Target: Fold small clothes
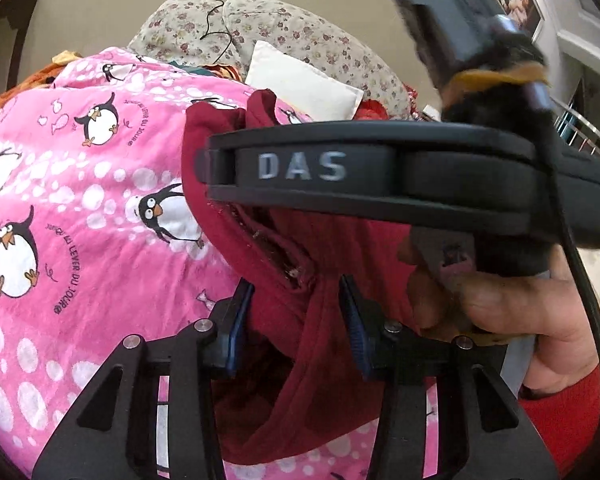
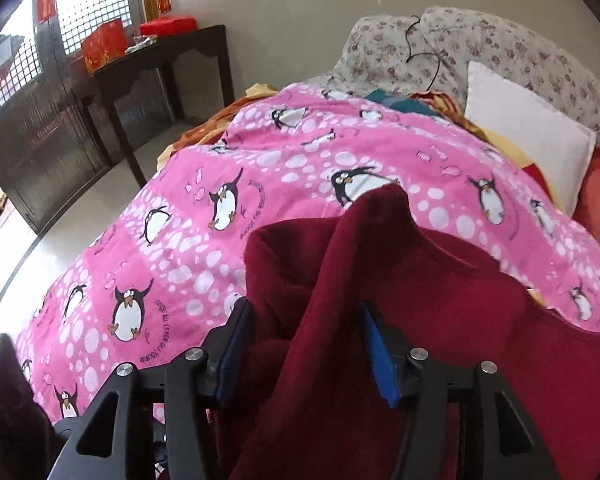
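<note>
A dark red garment [image 1: 300,320] hangs bunched above a pink penguin-print blanket [image 1: 80,200]. My left gripper [image 1: 296,304] has its blue-padded jaws around a fold of it, a gap still between them. The right gripper's black body marked DAS [image 1: 380,172] crosses right in front, held by a hand [image 1: 520,312]. In the right wrist view the red garment [image 2: 380,280] drapes over and between the jaws of my right gripper [image 2: 306,324], which stand partly apart with cloth filling the gap. The pink blanket [image 2: 260,184] lies beyond.
A white pillow [image 2: 528,128] and a floral cushion [image 2: 480,40] lie at the bed's far end. A dark wooden side table [image 2: 160,60] with red boxes [image 2: 104,42] stands by the wall at left. Orange bedding [image 2: 220,120] shows under the blanket's edge.
</note>
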Motion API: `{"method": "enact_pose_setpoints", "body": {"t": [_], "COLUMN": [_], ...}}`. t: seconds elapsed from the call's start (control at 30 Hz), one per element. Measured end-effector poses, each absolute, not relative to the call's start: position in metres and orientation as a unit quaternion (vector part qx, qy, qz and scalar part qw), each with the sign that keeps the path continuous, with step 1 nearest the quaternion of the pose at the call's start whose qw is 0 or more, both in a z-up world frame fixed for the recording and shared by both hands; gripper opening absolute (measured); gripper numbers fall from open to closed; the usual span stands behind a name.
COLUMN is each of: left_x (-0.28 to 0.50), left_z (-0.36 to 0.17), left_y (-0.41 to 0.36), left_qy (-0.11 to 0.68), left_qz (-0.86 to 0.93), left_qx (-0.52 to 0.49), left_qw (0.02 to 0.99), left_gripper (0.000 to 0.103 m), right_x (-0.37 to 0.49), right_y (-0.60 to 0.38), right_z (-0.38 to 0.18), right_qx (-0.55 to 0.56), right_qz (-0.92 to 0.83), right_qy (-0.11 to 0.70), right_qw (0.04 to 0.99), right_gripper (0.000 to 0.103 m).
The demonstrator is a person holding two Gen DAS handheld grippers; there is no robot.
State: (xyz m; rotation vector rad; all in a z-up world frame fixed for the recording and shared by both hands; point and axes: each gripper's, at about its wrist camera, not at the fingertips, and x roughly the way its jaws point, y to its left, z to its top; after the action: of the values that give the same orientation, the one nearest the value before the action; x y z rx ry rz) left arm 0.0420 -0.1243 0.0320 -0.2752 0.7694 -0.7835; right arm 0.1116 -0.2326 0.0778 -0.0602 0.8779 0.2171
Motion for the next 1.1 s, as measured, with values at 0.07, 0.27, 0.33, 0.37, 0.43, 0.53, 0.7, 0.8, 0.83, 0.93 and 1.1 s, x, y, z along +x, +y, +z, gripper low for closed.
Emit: {"method": "enact_pose_setpoints", "body": {"t": [0.07,0.27,0.33,0.37,0.43,0.53,0.7,0.8,0.83,0.93,1.1], "left_x": [0.041,0.041,0.042,0.042,0.044,0.04,0.022,0.004,-0.003,-0.018,-0.04], "left_z": [0.032,0.032,0.031,0.031,0.03,0.033,0.049,0.073,0.083,0.103,0.11], "left_y": [-0.124,-0.124,-0.124,-0.123,-0.121,-0.121,-0.135,-0.159,-0.171,-0.207,-0.295], "left_qy": [0.362,0.361,0.364,0.365,0.367,0.361,0.345,0.335,0.331,0.328,0.338], "left_qz": [-0.371,-0.384,-0.381,-0.379,-0.379,-0.396,-0.431,-0.464,-0.474,-0.499,-0.528], "left_qx": [-0.126,-0.132,-0.132,-0.131,-0.133,-0.138,-0.125,-0.107,-0.097,-0.075,-0.026], "left_qw": [0.846,0.839,0.84,0.84,0.839,0.833,0.825,0.813,0.81,0.799,0.779], "left_gripper": [0.041,0.041,0.041,0.041,0.041,0.041,0.041,0.041,0.041,0.041,0.041], "right_x": [0.114,0.13,0.132,0.13,0.123,0.108,0.068,0.038,0.03,0.004,-0.026], "right_y": [-0.233,-0.222,-0.217,-0.218,-0.223,-0.243,-0.302,-0.346,-0.362,-0.414,-0.488], "right_z": [0.08,0.072,0.066,0.066,0.067,0.074,0.103,0.122,0.127,0.14,0.125], "right_qx": [-0.029,-0.068,-0.086,-0.088,-0.09,-0.046,0.068,0.102,0.114,0.149,0.197], "right_qz": [0.113,0.112,0.109,0.11,0.107,0.123,0.17,0.171,0.168,0.146,0.097], "right_qy": [0.435,0.468,0.464,0.455,0.436,0.411,0.362,0.332,0.323,0.291,0.28], "right_qw": [0.893,0.874,0.875,0.88,0.889,0.902,0.914,0.922,0.924,0.934,0.934], "right_gripper": [0.054,0.067,0.067,0.058,0.035,0.022,0.016,0.016,0.016,0.016,0.016]}}
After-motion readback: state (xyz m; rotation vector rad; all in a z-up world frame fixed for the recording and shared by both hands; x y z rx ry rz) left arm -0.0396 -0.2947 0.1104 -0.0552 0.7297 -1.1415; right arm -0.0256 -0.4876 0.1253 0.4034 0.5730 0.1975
